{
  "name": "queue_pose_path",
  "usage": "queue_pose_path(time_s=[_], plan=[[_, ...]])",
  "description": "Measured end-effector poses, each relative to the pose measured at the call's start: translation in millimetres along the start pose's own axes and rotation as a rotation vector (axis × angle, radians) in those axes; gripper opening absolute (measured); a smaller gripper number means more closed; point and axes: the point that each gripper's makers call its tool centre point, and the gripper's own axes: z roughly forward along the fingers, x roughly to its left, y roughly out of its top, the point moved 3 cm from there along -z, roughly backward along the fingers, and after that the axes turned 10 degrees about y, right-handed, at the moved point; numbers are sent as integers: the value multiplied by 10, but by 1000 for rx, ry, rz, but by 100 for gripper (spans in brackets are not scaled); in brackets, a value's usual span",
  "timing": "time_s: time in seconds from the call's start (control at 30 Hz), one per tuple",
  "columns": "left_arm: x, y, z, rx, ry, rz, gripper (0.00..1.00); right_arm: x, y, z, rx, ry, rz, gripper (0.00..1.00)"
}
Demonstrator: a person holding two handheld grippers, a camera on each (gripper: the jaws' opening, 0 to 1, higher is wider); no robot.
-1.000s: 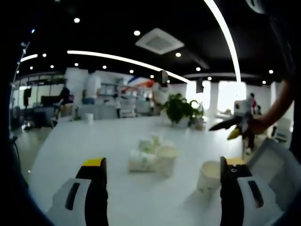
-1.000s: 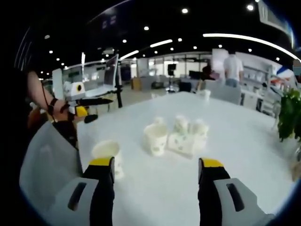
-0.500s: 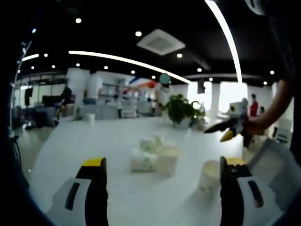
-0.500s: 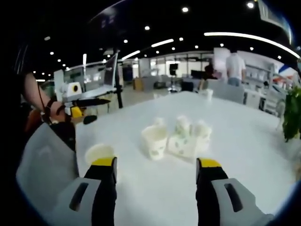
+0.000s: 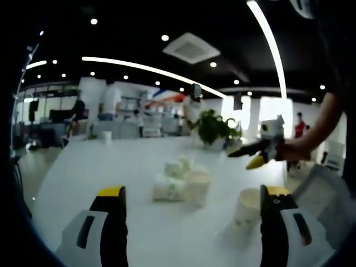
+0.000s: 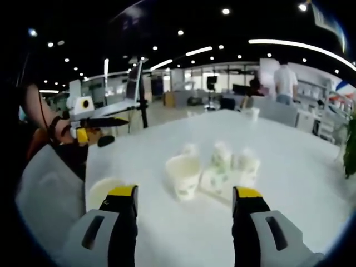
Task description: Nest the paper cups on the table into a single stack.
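Paper cups on a white table (image 5: 111, 161): a tight cluster (image 5: 182, 181) ahead of the left gripper (image 5: 192, 214), between the lines of its two jaws and well beyond their tips, unheld. Within the cluster, one upright cup (image 5: 198, 187) nearest on the right, one lying on its side (image 5: 167, 189) just left of it, touching or nearly so, more cups behind; exact count hard to tell through blur. A single cup (image 5: 247, 207) apart from the cluster, upright, just beside the inner edge of the left gripper's right jaw, partly hidden by it; contact unclear.

Left gripper jaws spread wide, nothing between them. Right gripper (image 5: 253, 156) up off the table at right in the left gripper view, held by a hand (image 5: 292, 151).

From the right gripper view: same cluster (image 6: 214, 169) ahead of the right gripper (image 6: 183, 194), between its jaws' lines, beyond the tips; upright cup (image 6: 183, 175) nearest. Single cup (image 6: 103, 192) close against the left jaw's outer side, rim blurred. Right gripper (image 6: 183, 194) jaws spread wide, gripping nothing. Left gripper (image 6: 97, 119) at far left, above the table edge.

Potted plant (image 5: 214, 129) well beyond the cups.
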Motion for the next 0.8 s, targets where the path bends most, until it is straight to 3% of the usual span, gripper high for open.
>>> queue_pose_path(time_s=[0.37,0.8], plan=[[-8,-20,-20,7,-11,7,98,-70,10,345,10,37,-4,66],[-3,-29,-43,8,-12,1,98,-107,6,584,29,59,-10,66]])
